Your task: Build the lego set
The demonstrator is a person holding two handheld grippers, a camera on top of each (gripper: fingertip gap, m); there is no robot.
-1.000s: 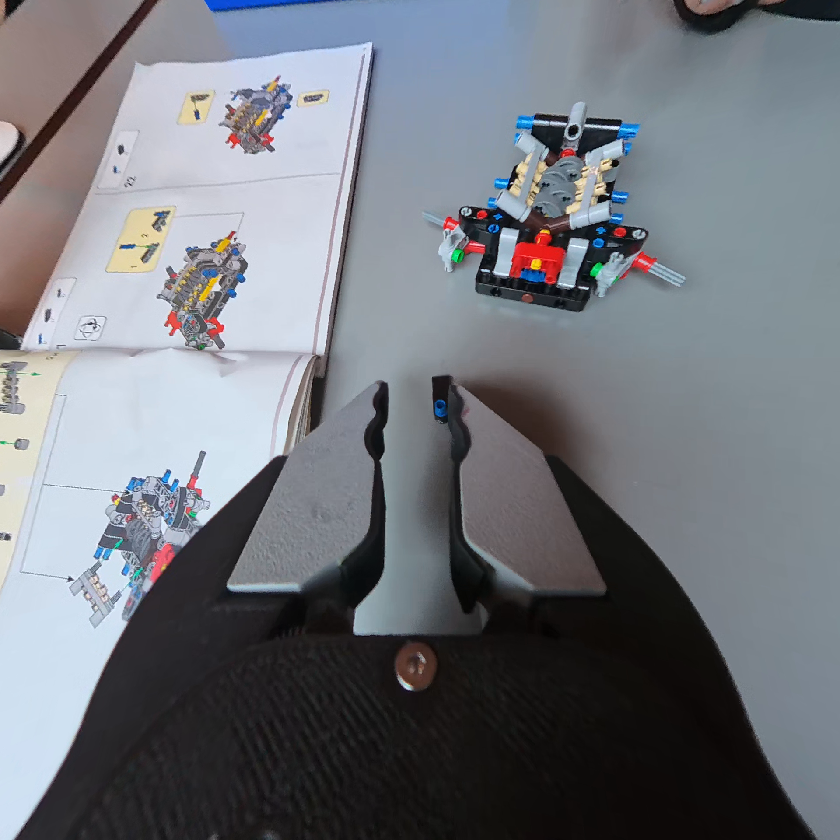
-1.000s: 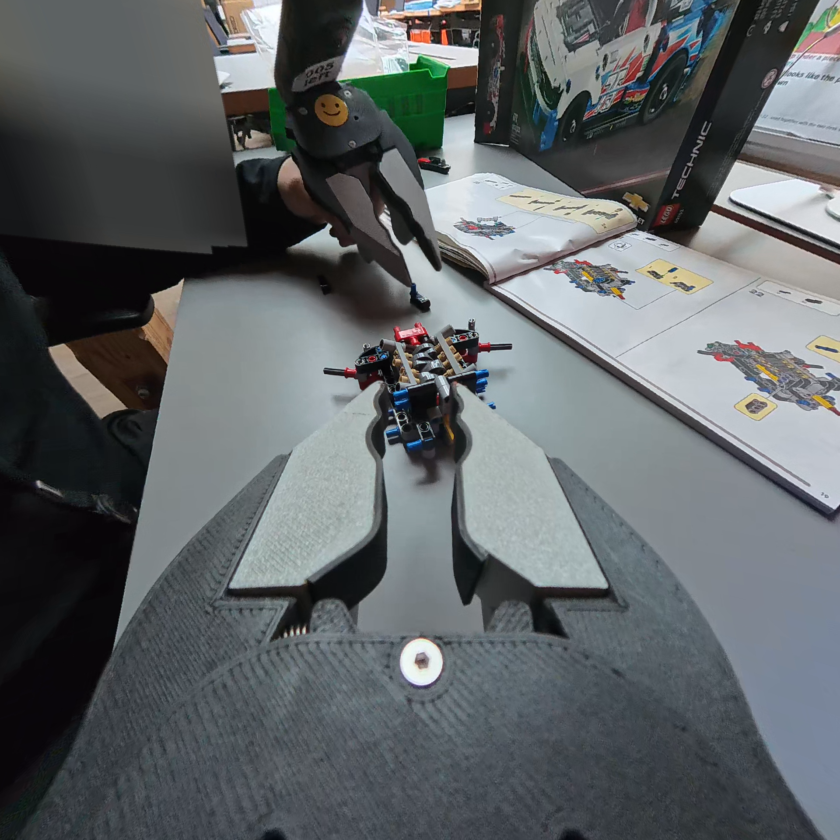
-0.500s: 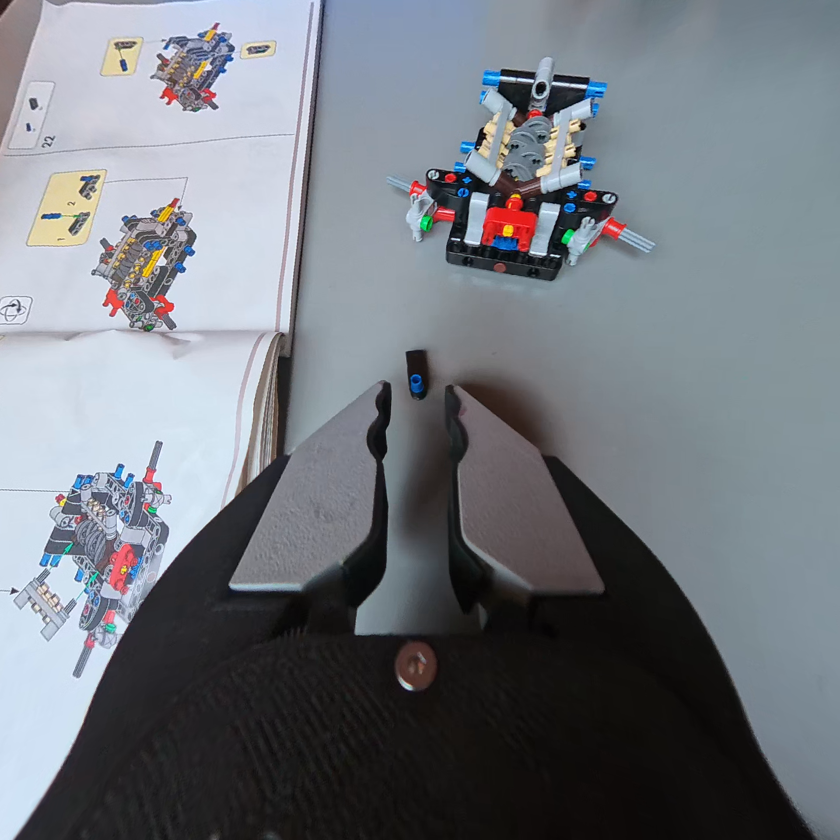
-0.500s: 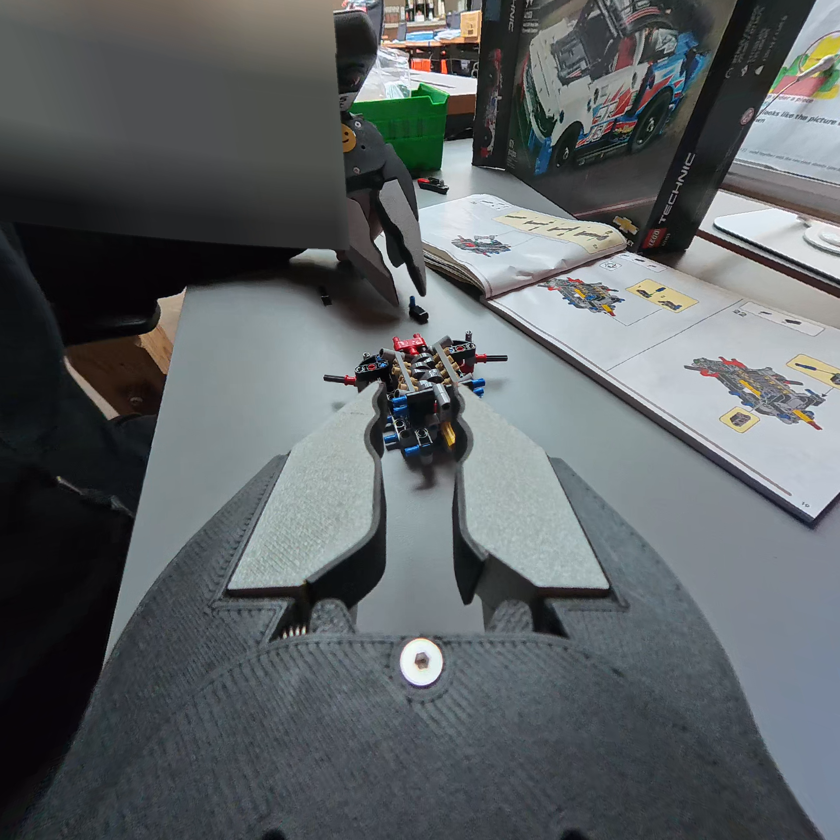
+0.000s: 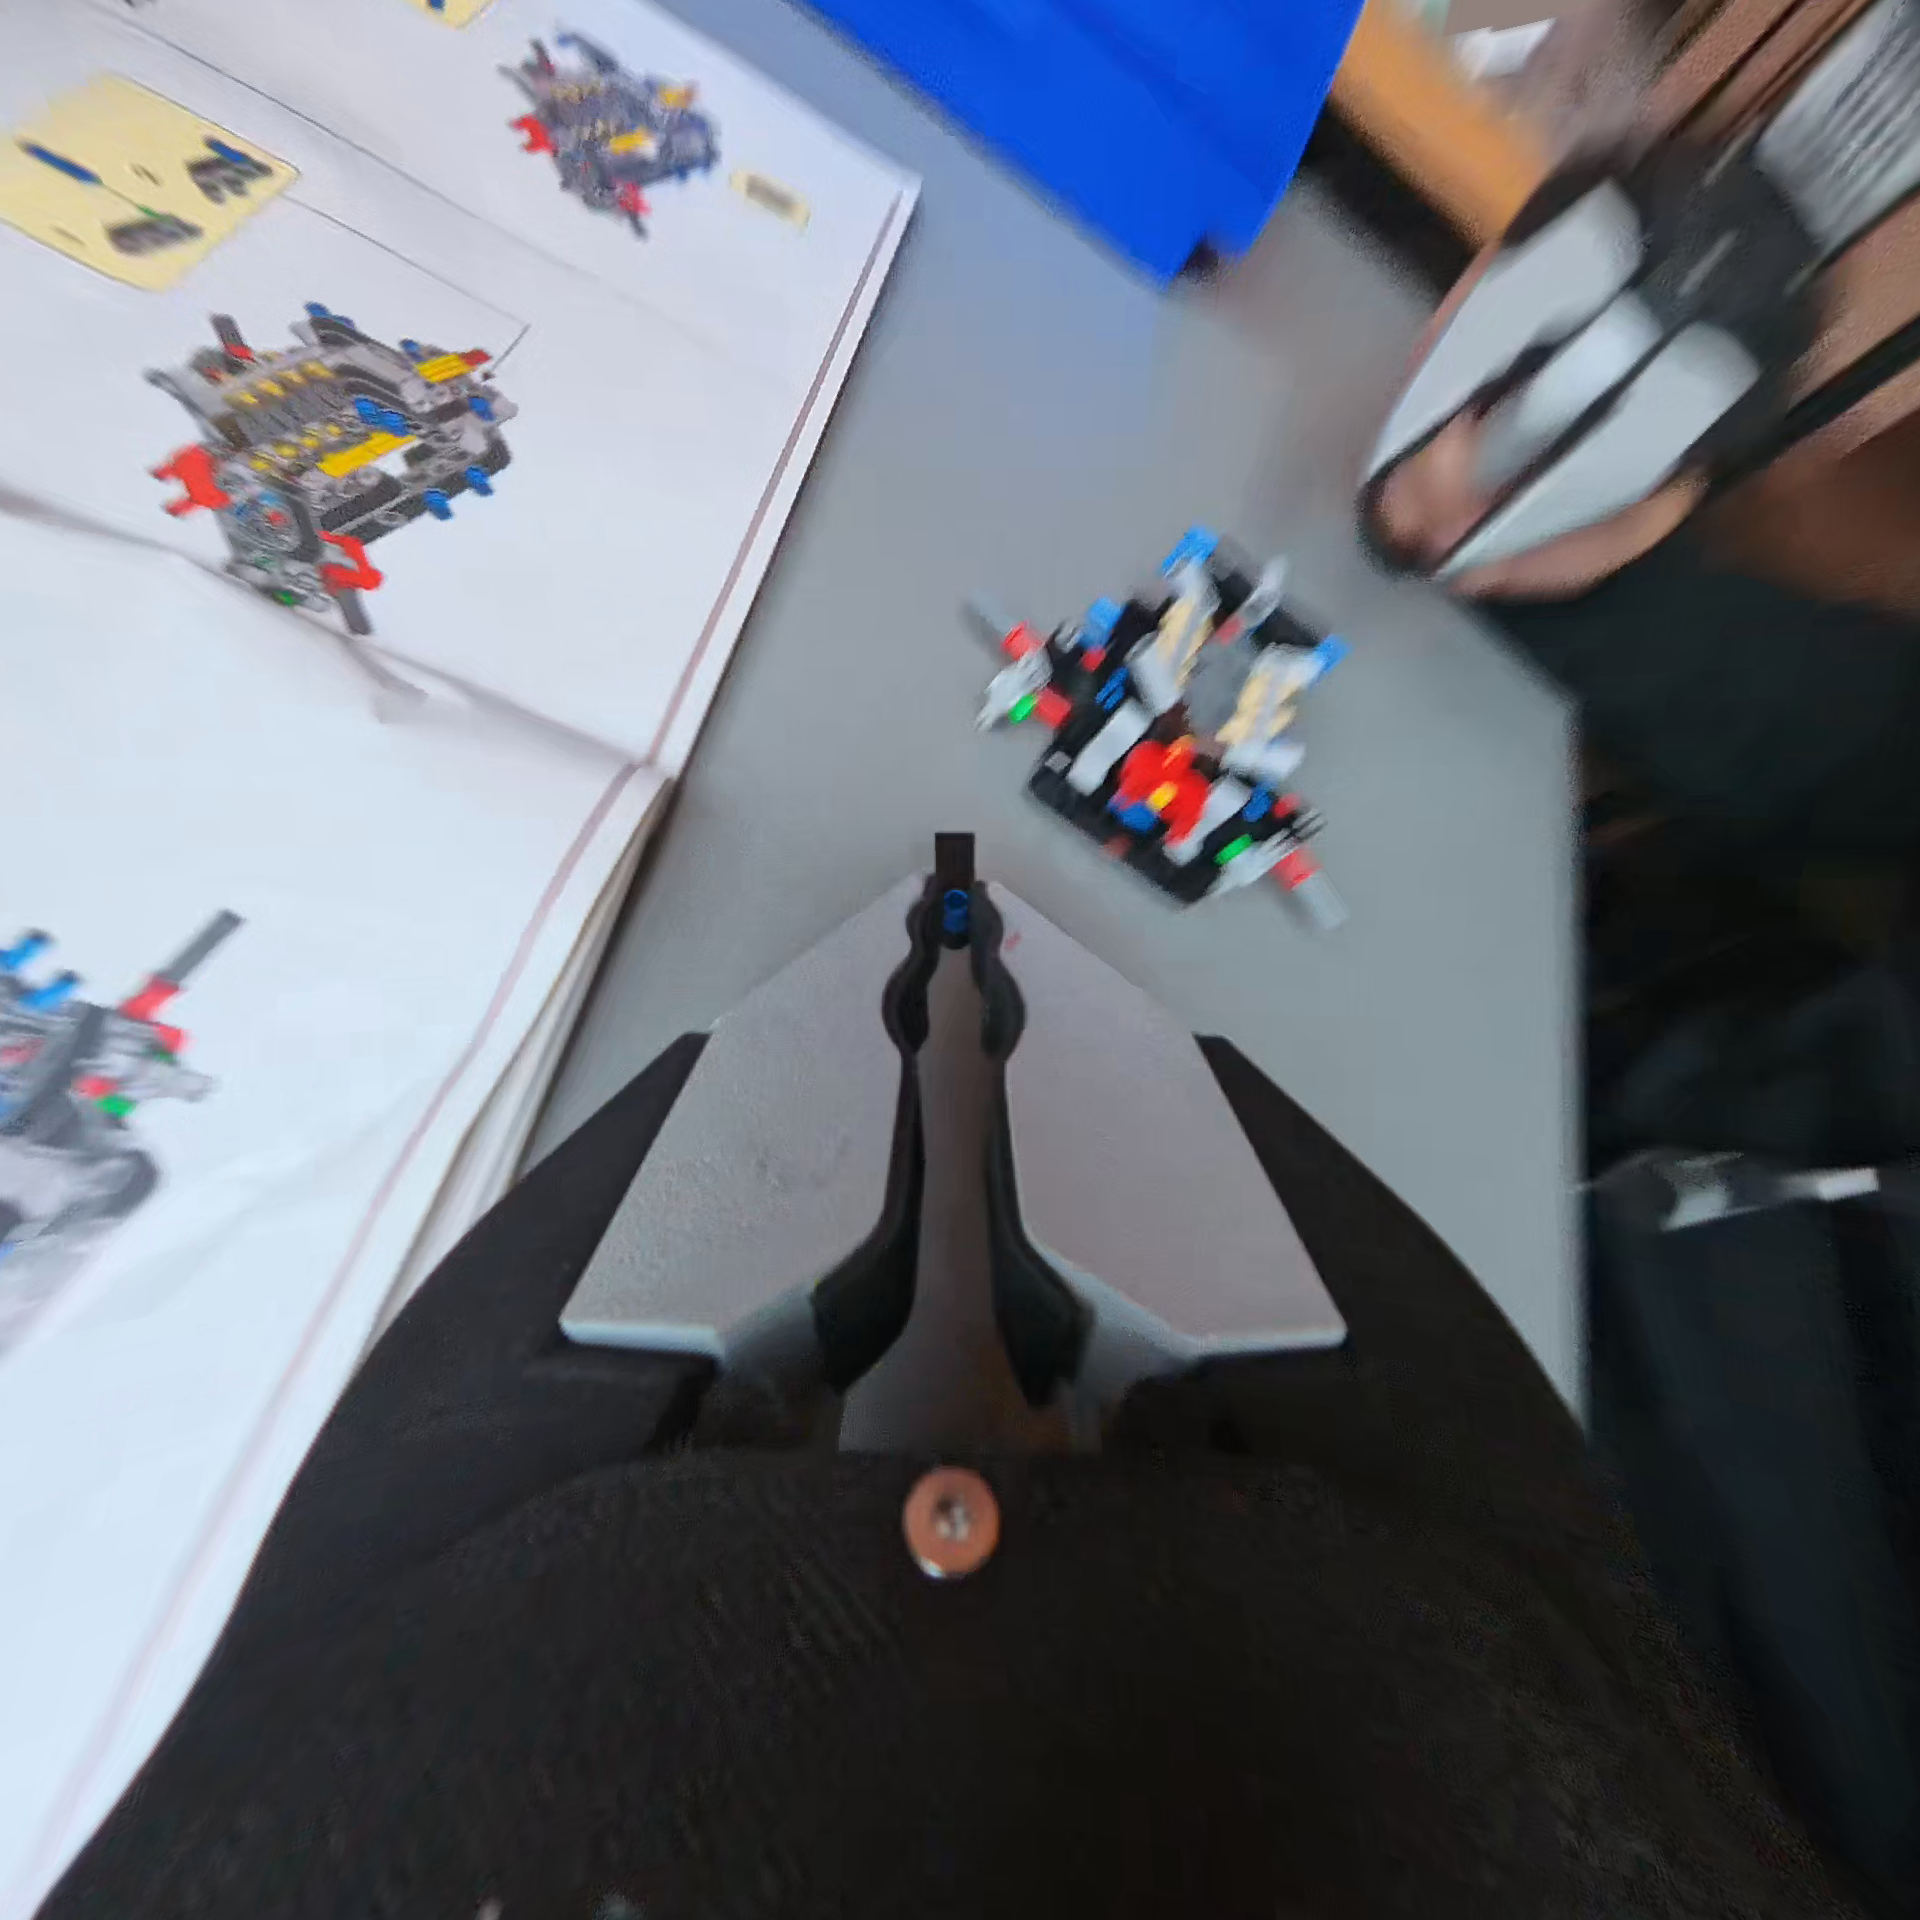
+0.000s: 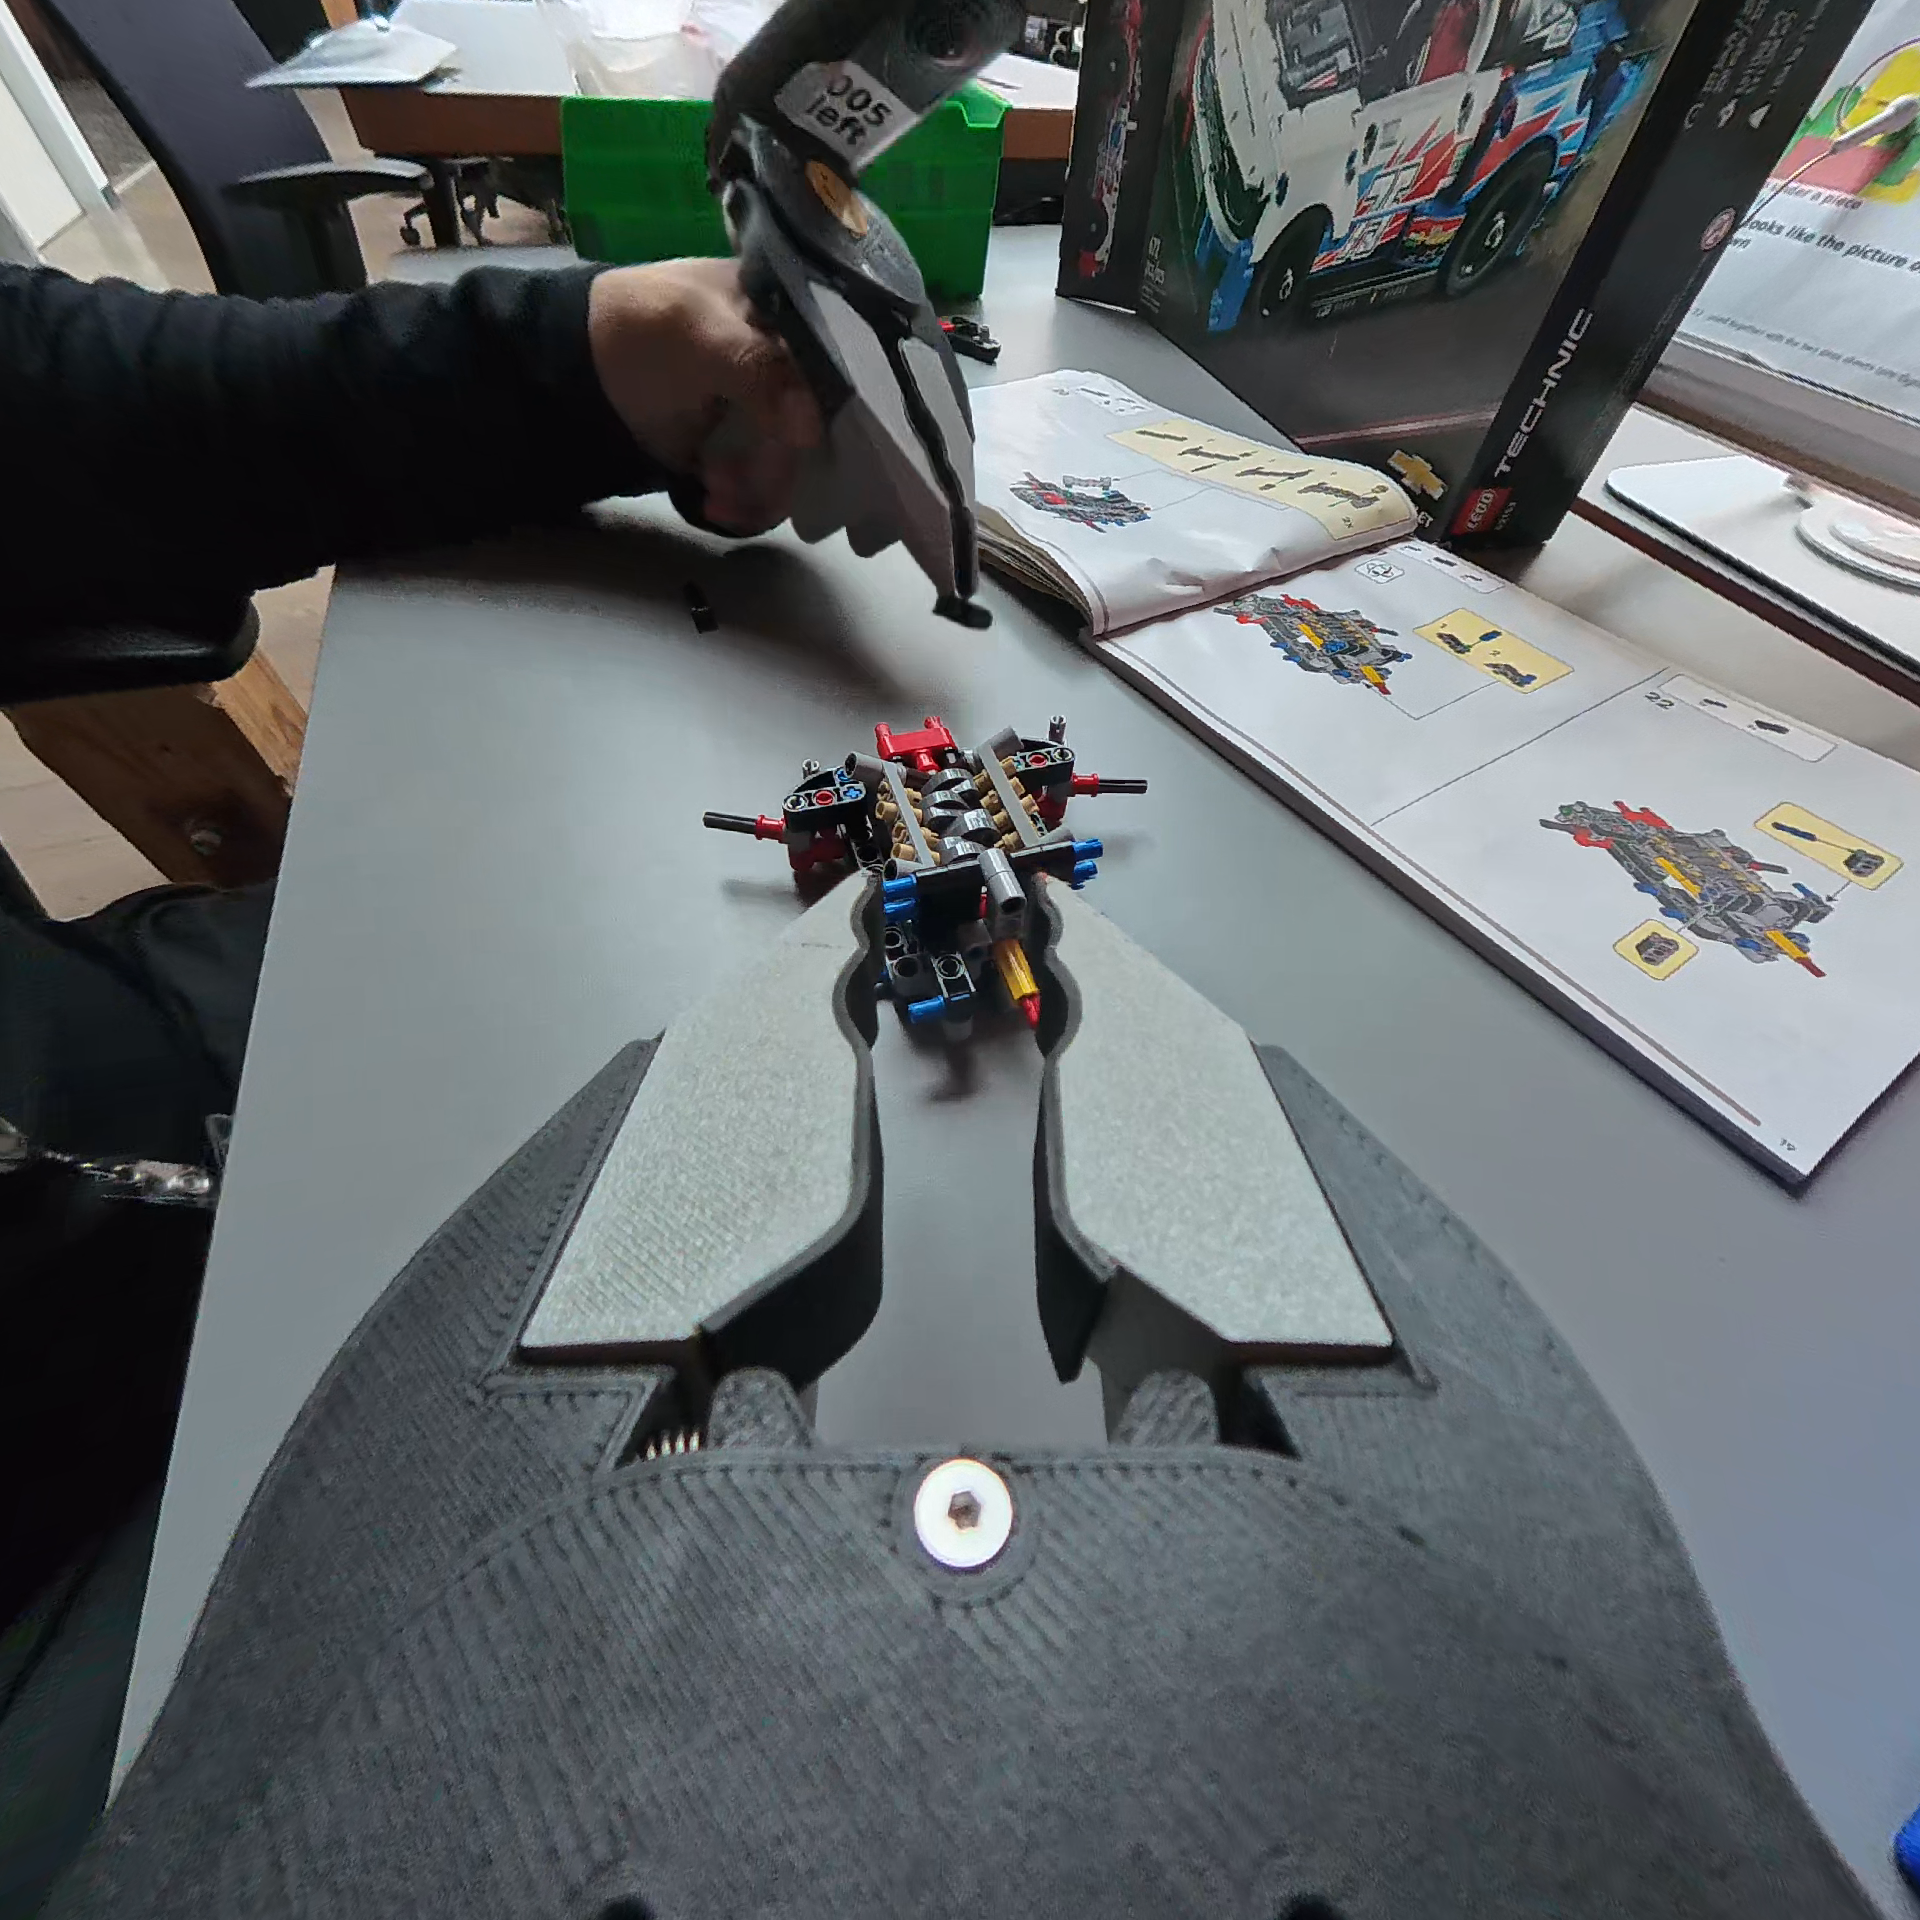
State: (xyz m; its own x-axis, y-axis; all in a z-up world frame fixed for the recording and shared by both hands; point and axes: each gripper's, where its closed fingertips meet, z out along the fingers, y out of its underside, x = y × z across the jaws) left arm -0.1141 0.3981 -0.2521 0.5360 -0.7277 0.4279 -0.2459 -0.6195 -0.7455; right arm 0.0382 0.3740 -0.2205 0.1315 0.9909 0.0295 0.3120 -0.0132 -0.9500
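The part-built lego assembly [image 5: 1153, 748], black and grey with red, blue and tan parts, lies on the grey table [image 5: 935, 468]. My left gripper [image 5: 954, 914] is shut on a small black piece with a blue pin [image 5: 954, 883]. In the right wrist view the left gripper [image 6: 961, 613] holds that piece above the table, behind the assembly [image 6: 935, 821]. My right gripper [image 6: 956, 914] is open. The near end of the assembly shows between its fingertips. In the blurred left wrist view the right gripper [image 5: 1558, 395] hangs off from the assembly.
The open instruction booklet [image 6: 1455, 779] lies beside the assembly, with the set's box [image 6: 1403, 260] behind it. Another small black part [image 6: 701, 608] lies on the table. A green bin [image 6: 644, 177] stands at the back. The table edge [image 5: 1579, 935] is close by.
My left gripper has shut on the small black piece that lay on the table and lifted it, swinging toward the assembly. The right gripper has hardly moved.
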